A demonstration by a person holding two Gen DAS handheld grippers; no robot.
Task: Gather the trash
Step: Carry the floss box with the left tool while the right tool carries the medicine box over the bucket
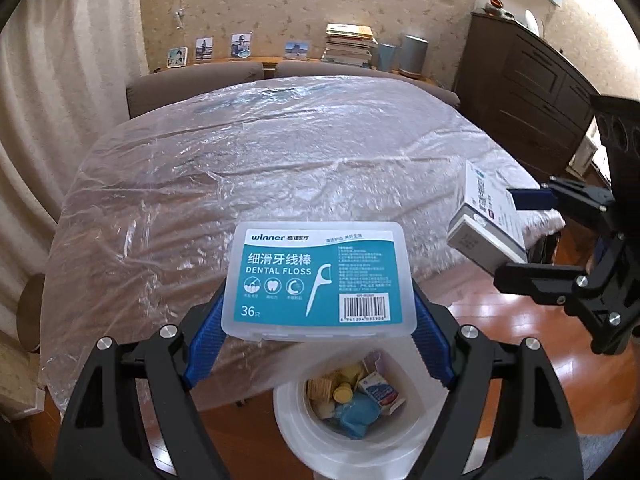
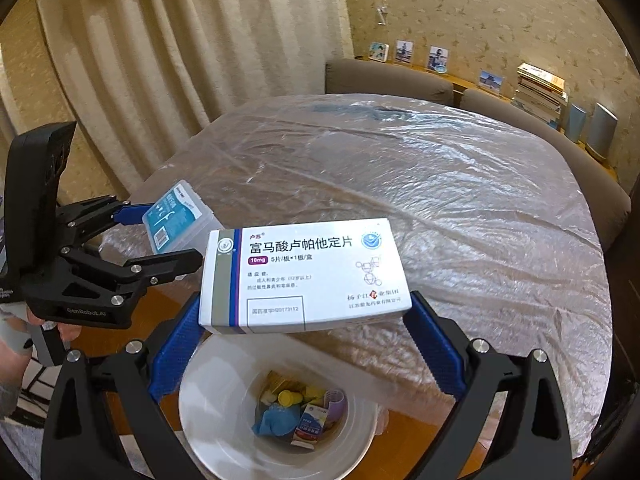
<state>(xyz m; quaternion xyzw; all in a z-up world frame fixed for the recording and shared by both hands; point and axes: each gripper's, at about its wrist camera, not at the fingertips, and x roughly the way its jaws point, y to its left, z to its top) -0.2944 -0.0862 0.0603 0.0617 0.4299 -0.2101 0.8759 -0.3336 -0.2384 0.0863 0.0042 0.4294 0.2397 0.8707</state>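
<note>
Holding a floss box (image 1: 320, 280) in left fingers (image 1: 208, 344), a pill box (image 2: 304, 276) in right fingers (image 2: 176, 344), above a white bin (image 2: 224, 432) with a blue rag (image 2: 276, 420), yellow caps (image 2: 290, 398), small carton (image 2: 310, 426).

Left gripper (image 1: 320, 320) and right gripper (image 2: 304, 320) both angle downward, each clamped on a load.

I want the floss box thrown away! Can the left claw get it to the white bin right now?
Probably yes. The left claw holds the floss box above the open white bin, with nothing between them. The right claw, holding the medicine box, crowds alongside.
</note>
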